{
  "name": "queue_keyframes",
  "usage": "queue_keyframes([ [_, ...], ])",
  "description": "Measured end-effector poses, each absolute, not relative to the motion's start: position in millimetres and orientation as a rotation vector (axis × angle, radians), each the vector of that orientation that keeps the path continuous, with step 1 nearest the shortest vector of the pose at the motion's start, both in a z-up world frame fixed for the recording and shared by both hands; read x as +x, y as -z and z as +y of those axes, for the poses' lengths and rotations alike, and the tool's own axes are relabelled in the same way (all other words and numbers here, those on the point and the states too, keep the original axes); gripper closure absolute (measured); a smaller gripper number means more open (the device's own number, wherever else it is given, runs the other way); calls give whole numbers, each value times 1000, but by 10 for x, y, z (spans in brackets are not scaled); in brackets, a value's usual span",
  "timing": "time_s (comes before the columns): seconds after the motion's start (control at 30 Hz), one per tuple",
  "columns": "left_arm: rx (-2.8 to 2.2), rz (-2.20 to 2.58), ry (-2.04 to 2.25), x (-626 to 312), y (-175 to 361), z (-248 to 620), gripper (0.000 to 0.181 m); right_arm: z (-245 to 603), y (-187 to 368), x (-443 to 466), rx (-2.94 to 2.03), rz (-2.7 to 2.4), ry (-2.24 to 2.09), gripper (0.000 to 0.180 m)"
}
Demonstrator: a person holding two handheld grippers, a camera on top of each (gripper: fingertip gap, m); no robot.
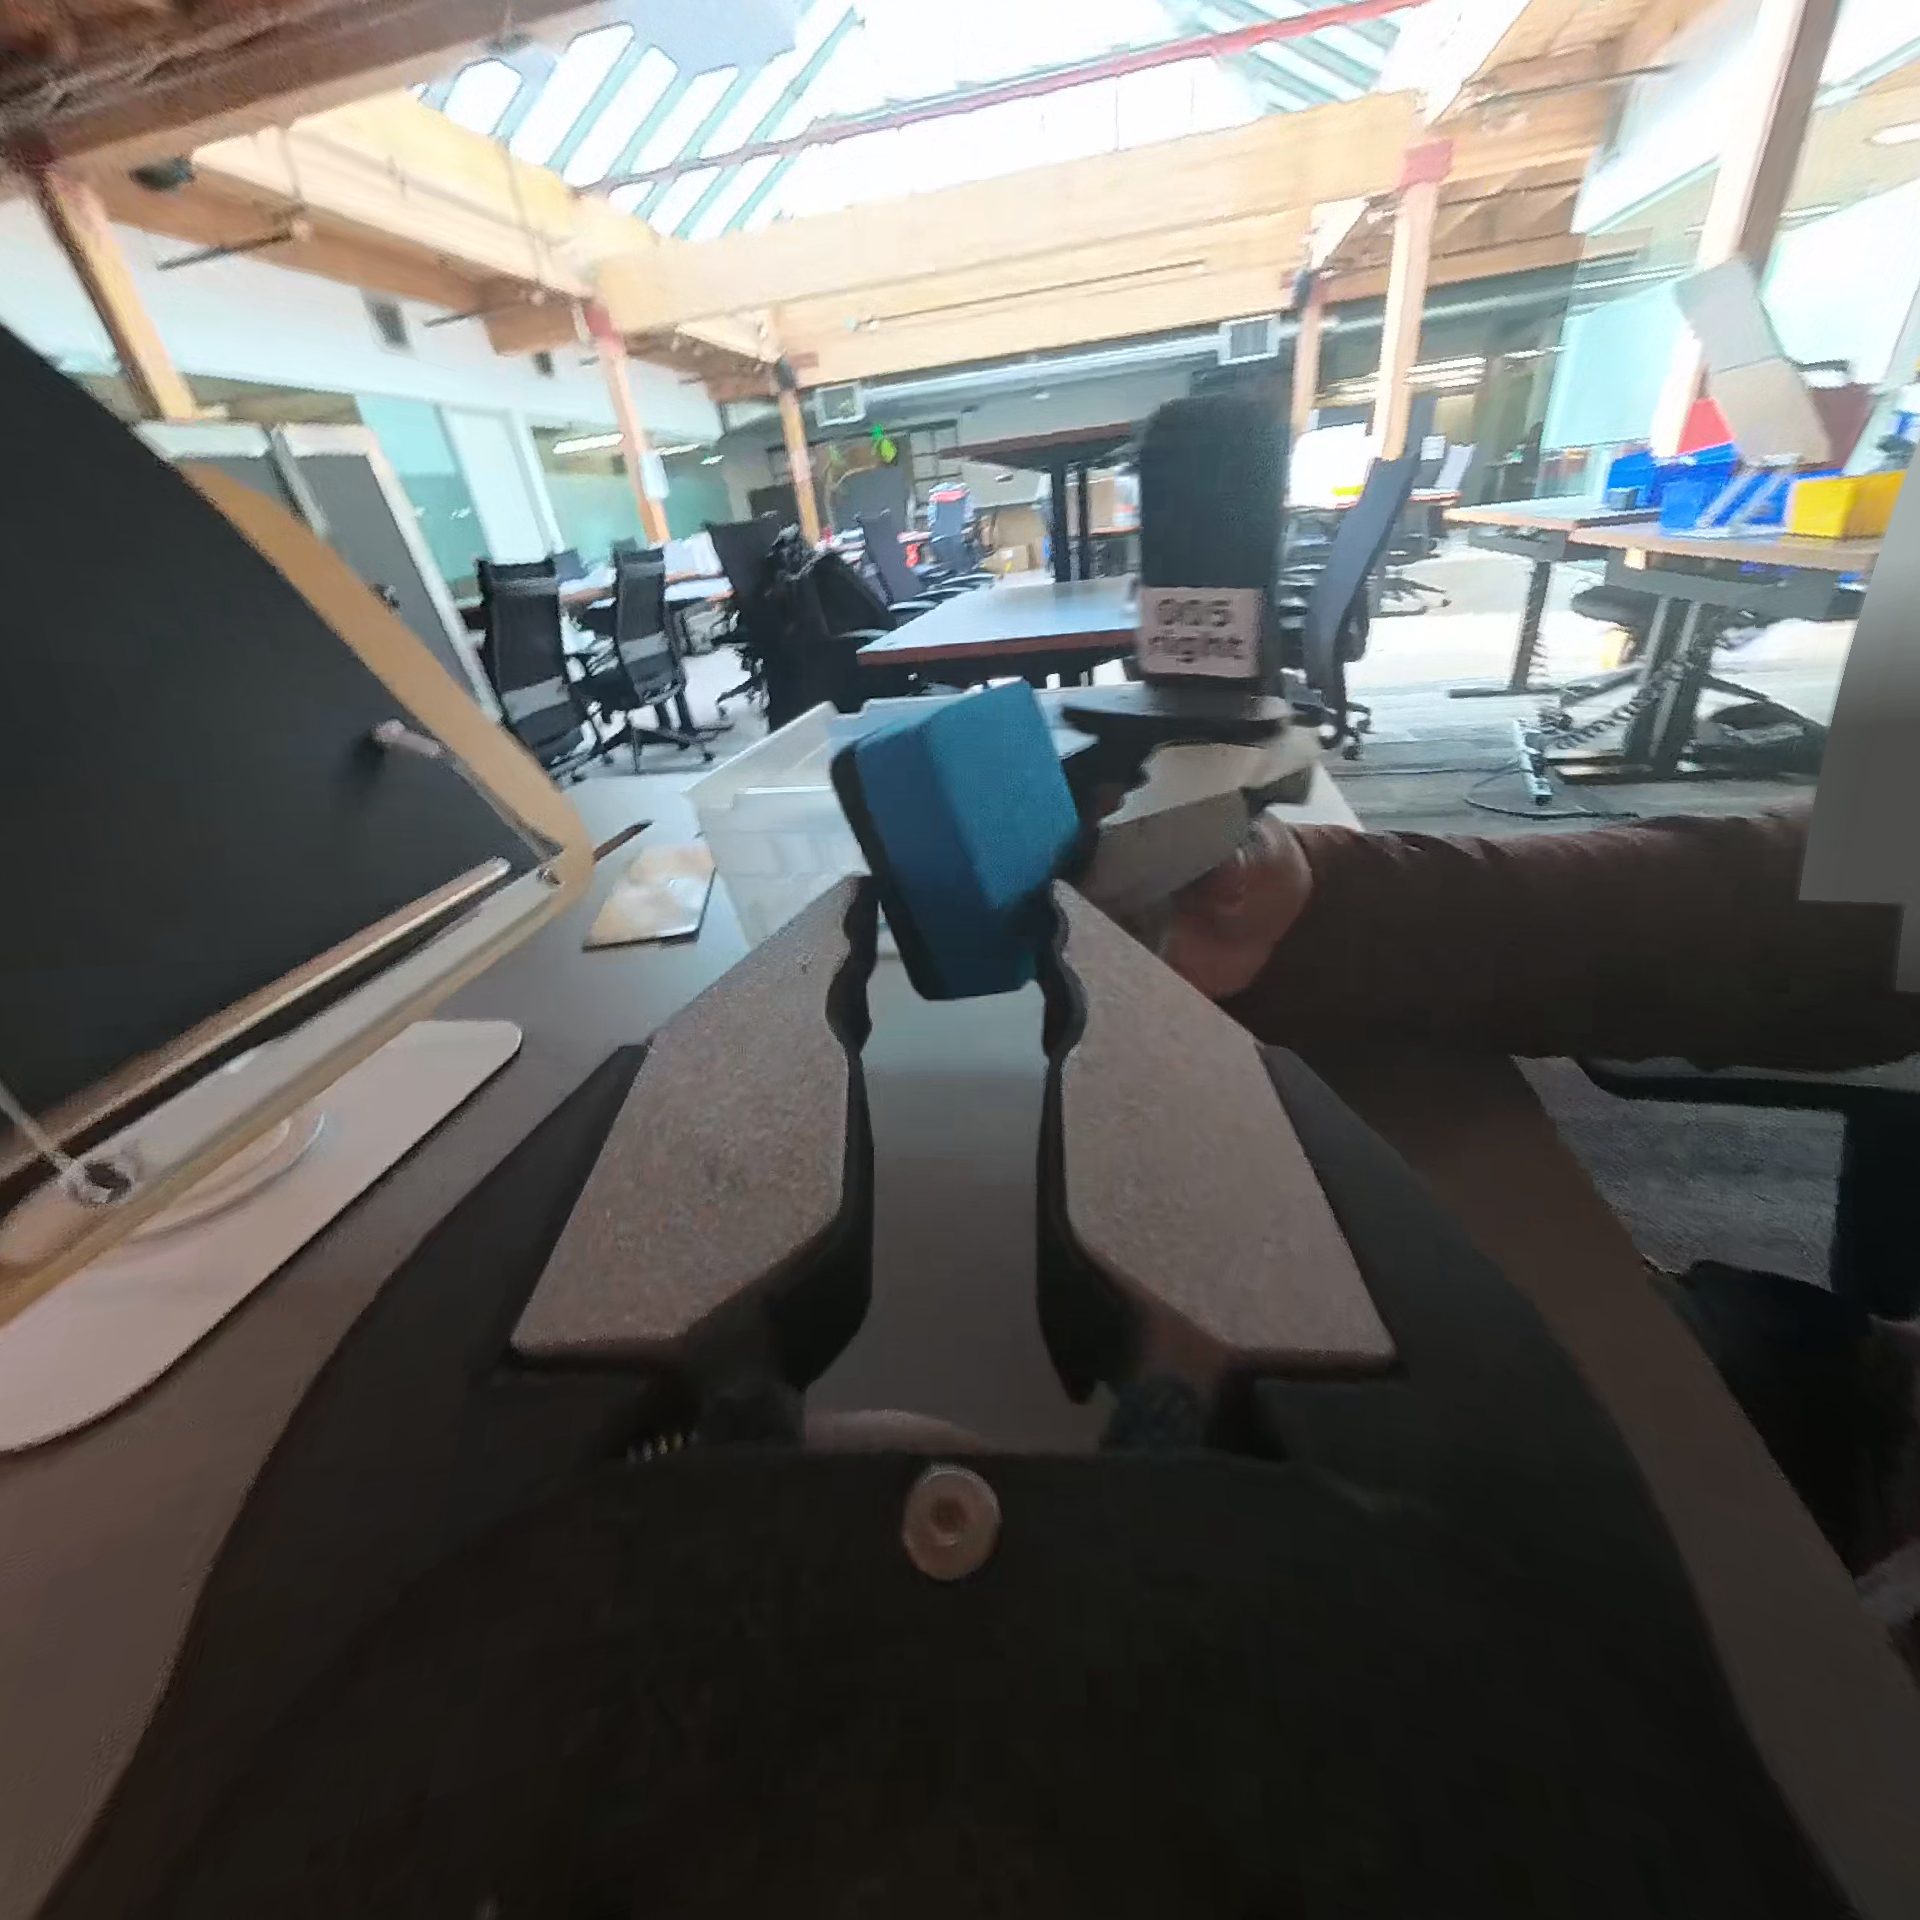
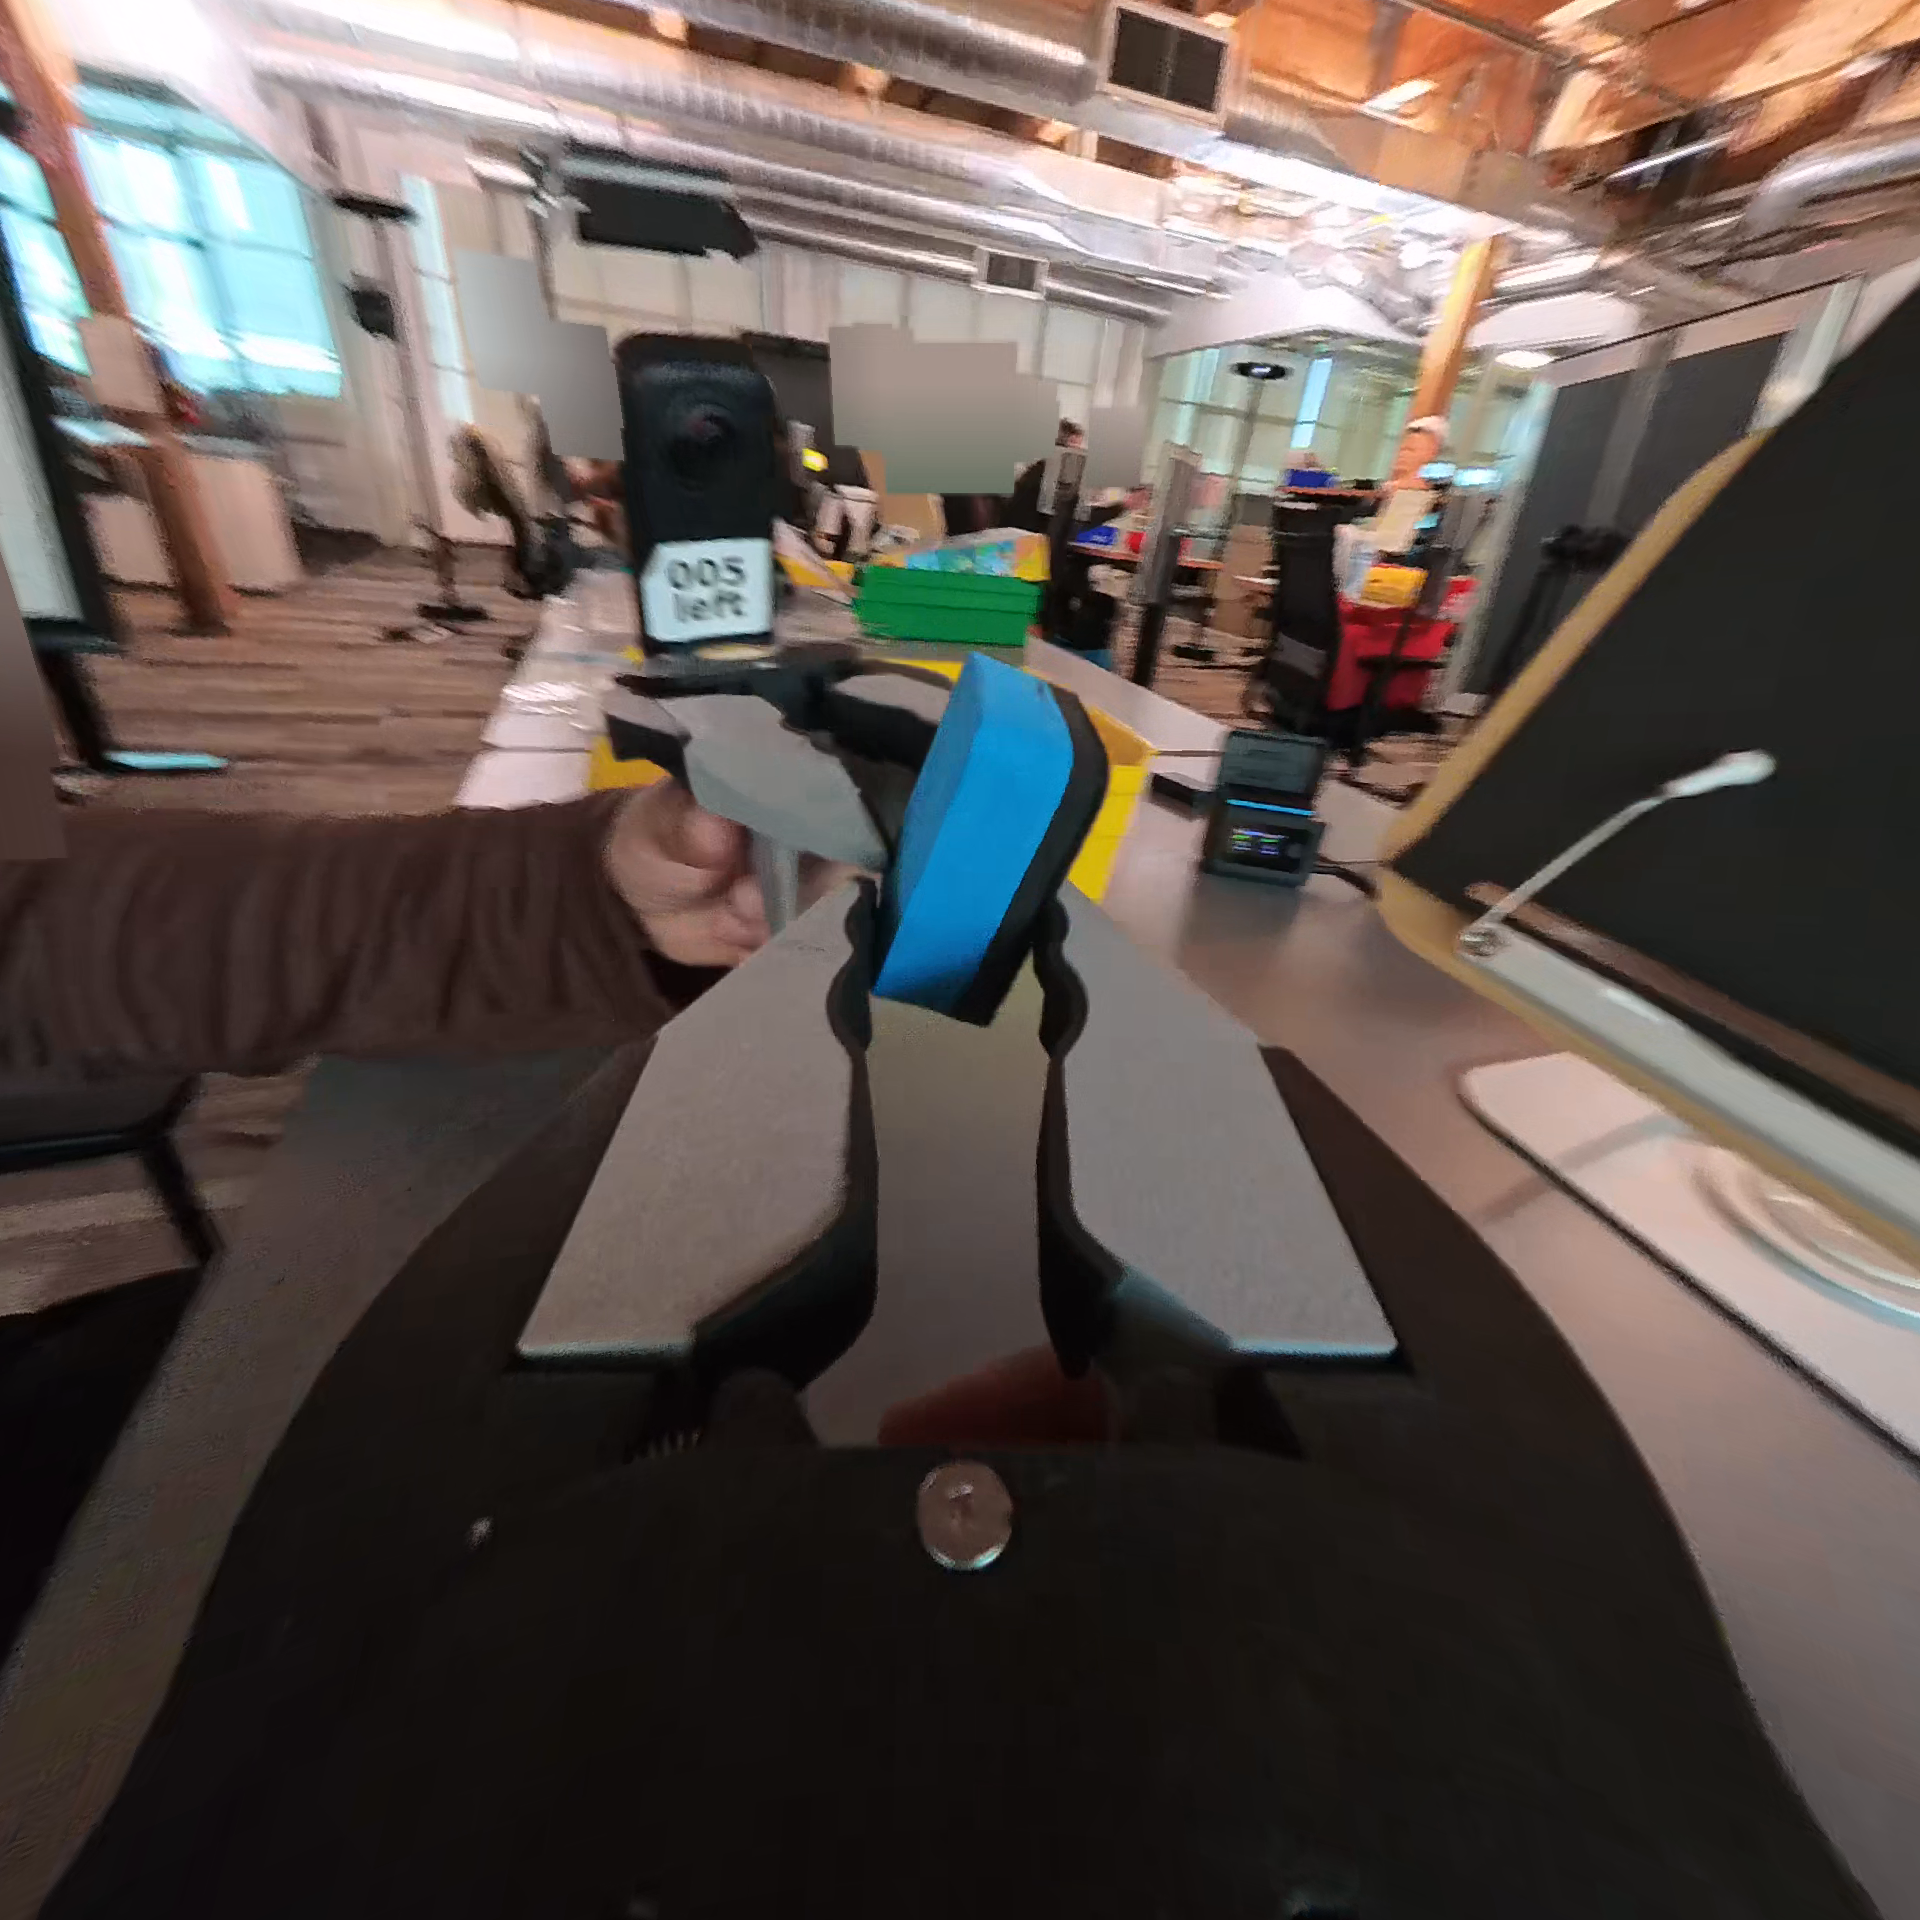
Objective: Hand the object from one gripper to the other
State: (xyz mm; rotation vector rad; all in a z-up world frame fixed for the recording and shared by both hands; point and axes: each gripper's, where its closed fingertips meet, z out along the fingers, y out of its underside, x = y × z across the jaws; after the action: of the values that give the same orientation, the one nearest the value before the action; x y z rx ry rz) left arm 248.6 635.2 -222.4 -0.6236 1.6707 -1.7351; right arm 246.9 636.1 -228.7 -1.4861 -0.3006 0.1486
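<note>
A blue eraser block (image 1: pixel 966 821) with a black felt side hangs in the air between both grippers. My left gripper (image 1: pixel 956 935) has its fingertips closed on the block's near lower end. The right gripper (image 1: pixel 1091 790), held by a hand in a brown sleeve, meets the block from the right. In the right wrist view the block (image 2: pixel 982 821) sits tilted between the tips of my right gripper (image 2: pixel 954 945), which press on its blue and black sides. The left gripper (image 2: pixel 883 769) holds its far end, partly hidden behind it.
A dark monitor (image 1: pixel 208 727) on a white base (image 1: pixel 260 1195) stands at the left; it shows at the right in the right wrist view (image 2: pixel 1714 727). A clear plastic bin (image 1: pixel 769 821), a yellow bin (image 2: pixel 1117 810) and a small black device (image 2: pixel 1262 810) sit on the grey table (image 2: pixel 1299 987). My two grippers' fingertips are within a few centimetres of each other. The dark monitor (image 1: pixel 208 727) is about 30 cm from both grippers' fingertips.
</note>
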Motion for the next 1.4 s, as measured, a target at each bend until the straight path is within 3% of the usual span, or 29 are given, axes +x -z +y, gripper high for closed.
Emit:
queue_keyframes([
  [0.07,-745,1630,1738,2581,2258,6464,153,6394,2322,2611,-1504,-317,85,154],
  [0.17,-957,1604,1753,2709,2338,6651,127,6432,2405,2893,-1534,-376,616,154],
  [0.3,-1065,1554,1863,2727,2296,6701,116,6470,2552,3062,-1538,-549,1134,153],
  [0.47,-1090,1606,1776,2765,2395,6646,105,6494,2528,2958,-1458,-671,1281,153],
  [0.7,-1017,1753,1718,2735,2536,6371,104,6577,2602,2825,-1420,-794,1424,153],
  [0.83,-926,1780,1452,2802,2646,6400,123,6589,2583,2815,-1420,-764,1417,153],
  [1.0,-784,1788,1231,2809,2661,6454,124,6603,2628,2801,-1432,-751,1366,154],
  [1.13,-537,1810,967,2739,2686,6501,124,6564,2818,2677,-1526,-766,1000,132],
  [1.23,-306,1813,821,2635,2719,6439,124,6458,2854,2630,-1629,-676,604,134],
  [1.4,-152,1669,957,2452,2388,6242,124,6217,2539,2529,-1577,-478,38,137],
])
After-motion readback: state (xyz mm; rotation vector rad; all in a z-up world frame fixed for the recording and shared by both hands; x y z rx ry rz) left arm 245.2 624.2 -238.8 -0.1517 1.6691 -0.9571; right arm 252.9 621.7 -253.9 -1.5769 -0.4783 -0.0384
